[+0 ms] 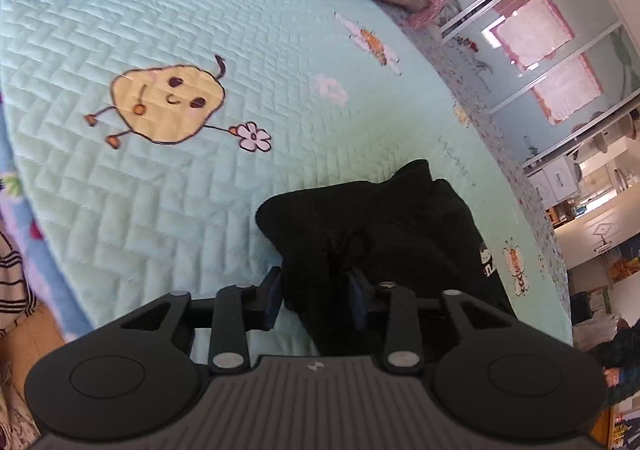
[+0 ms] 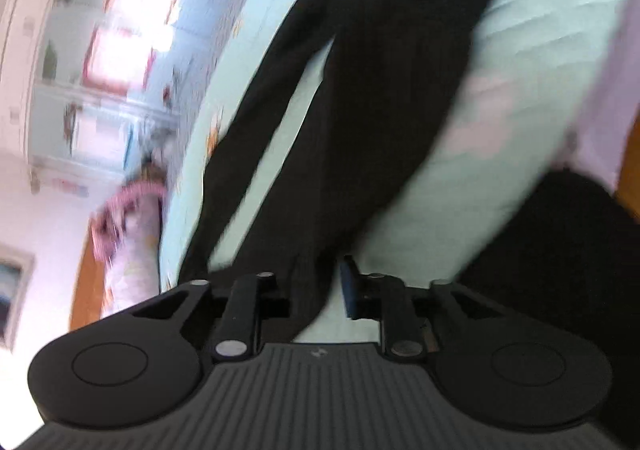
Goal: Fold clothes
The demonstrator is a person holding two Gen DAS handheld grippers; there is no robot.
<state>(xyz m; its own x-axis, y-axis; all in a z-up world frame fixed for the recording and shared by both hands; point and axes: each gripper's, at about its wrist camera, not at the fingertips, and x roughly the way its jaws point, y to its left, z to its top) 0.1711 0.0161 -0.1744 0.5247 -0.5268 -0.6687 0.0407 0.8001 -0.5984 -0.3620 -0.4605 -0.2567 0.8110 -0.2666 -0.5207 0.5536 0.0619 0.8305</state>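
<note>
We hold the black trousers (image 2: 360, 110) in both grippers, left gripper (image 1: 316, 290) and right gripper (image 2: 320, 290) each clamped on cloth; 2 legs lie unfolded near the quilt's (image 1: 160, 210) edge.

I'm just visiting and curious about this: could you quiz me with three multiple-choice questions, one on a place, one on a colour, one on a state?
1. Where does the garment lie?
A. On the bed
B. On a chair
C. On the floor

2. What colour is the garment?
A. White
B. Black
C. Red

3. What is the left gripper doing?
A. Open, holding nothing
B. Shut on the garment
C. Holding a pillow

Answers:
1 A, it stretches over the mint quilt.
2 B, dark black in both views.
3 B, its fingers pinch black cloth; the right gripper does likewise.
</note>
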